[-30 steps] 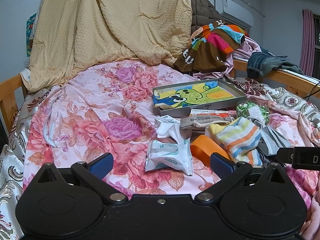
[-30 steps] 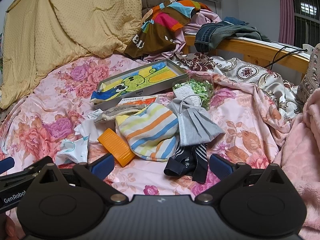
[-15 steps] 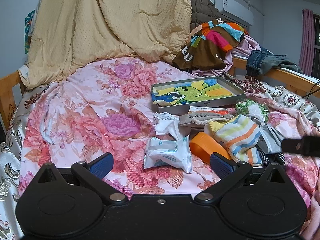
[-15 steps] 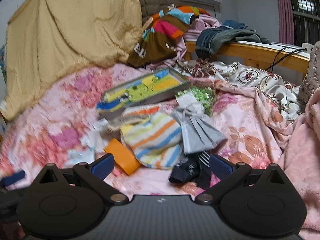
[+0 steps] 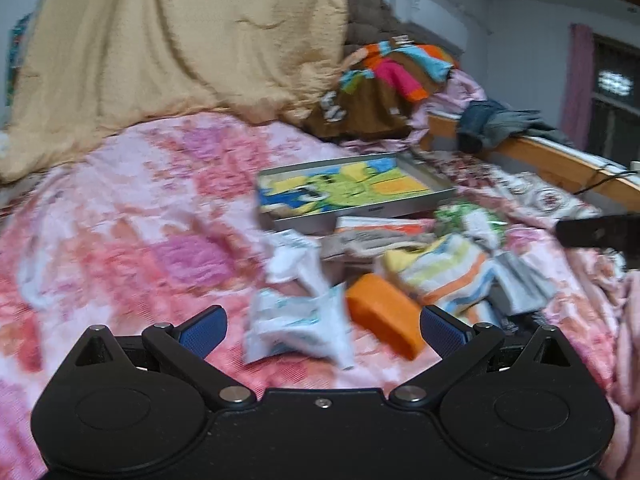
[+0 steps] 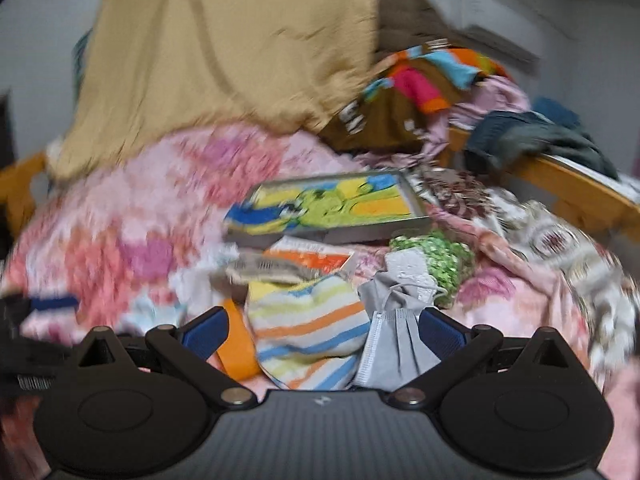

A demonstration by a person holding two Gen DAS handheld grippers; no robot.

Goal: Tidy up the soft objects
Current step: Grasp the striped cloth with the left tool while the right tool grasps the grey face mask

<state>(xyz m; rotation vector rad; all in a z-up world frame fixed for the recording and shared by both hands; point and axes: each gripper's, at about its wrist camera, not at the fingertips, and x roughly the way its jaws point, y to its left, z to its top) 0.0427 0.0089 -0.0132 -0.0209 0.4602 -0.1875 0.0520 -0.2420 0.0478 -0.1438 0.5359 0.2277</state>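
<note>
Two tongs out front, both spread wide and holding nothing. Left tongs [image 5: 322,332] hover low over the bed [image 5: 132,216], lined up on the white packet [image 5: 298,326] beside the orange block [image 5: 384,320]. Right tongs [image 6: 322,330] level over the striped cloth [image 6: 310,336] and grey mask [image 6: 394,340], which sit between the pads, likely the next pick. Farther back, the grey tray [image 6: 332,236] waits, probably where soft things go.

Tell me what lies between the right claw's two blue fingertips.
In the right wrist view, the open right claw frames the striped cloth, with the grey face mask beside it and the orange block at the left fingertip.
</note>
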